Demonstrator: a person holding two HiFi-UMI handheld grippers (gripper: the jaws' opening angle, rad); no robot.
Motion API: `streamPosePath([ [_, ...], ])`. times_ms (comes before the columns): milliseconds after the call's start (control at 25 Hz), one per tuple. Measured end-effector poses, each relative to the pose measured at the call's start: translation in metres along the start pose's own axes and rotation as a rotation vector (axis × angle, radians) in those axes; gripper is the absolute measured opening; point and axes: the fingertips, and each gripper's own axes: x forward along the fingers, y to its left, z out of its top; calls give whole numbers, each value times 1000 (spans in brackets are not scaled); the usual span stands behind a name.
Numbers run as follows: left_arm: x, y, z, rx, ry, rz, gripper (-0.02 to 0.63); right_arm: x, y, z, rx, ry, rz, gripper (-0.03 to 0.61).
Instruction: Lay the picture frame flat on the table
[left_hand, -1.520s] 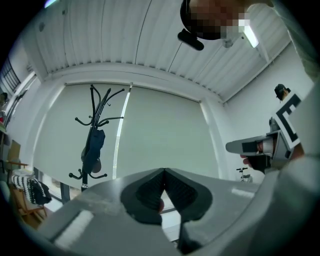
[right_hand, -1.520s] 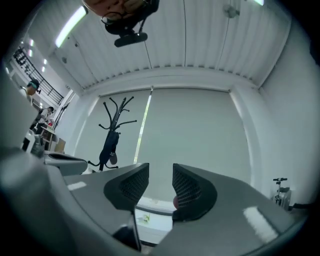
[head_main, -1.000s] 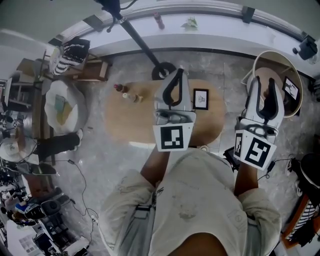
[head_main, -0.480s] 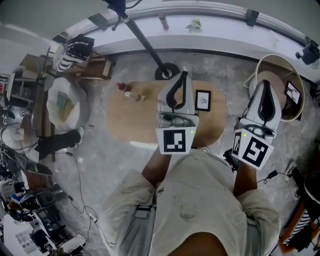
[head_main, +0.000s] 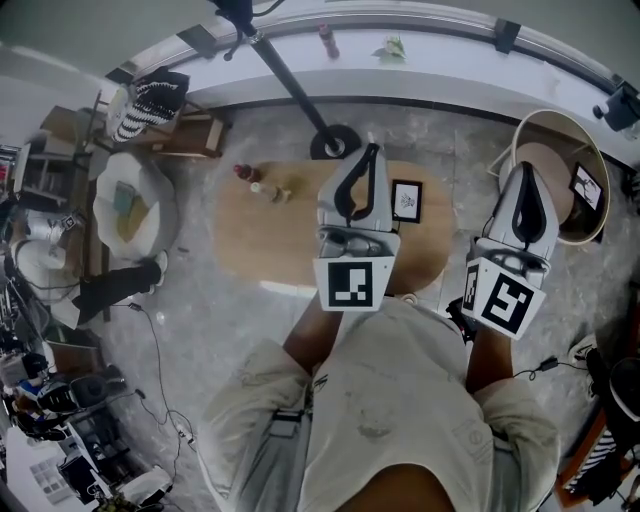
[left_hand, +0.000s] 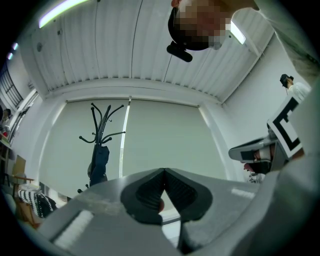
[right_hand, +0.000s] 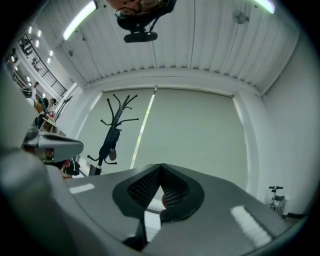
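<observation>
**Position.** The left gripper (head_main: 372, 150) and right gripper (head_main: 528, 168) are held up in front of the person, aimed slightly above level at the far wall. The left gripper's jaws are pressed together with nothing between them. The right gripper's jaws have just been closing and now meet, also on nothing. The picture frame (head_main: 405, 200) sits on the oval wooden table (head_main: 260, 245) towards its right end, just beside the left gripper in the head view and apart from both grippers. From above I cannot tell whether it stands propped or already lies flat, so the scene fits either.

**Hazards.**
- If the frame is propped, a touch from closed jaws could topple it, and the face could strike the wood.
- If it lies flat, a careless sweep could slide it towards the table's right end.
- Two small bottles (head_main: 252, 182) stand to the left, well apart, and pose little risk.
- A second frame (head_main: 582, 182) in the round tub (head_main: 545, 115) to the right could be mistaken for the target.

**Markings.** The marker cubes (head_main: 350, 282) carry black-and-white square patterns only. The frame shows a small drawing with no legible text. The bottle labels are too small to read.
</observation>
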Motion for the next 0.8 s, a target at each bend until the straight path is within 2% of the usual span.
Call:
streamPosePath([
  [120,2,-2,-3,22,14,-13,5,0,-2,-3,16,4,-4,2],
  [320,5,3,-2,-5,4,-1,5,6,3,-7,-2,18,5,2],
  [800,5,2,-10,-22,50,-24,5,10,9,-15,-42,45,32,2],
])
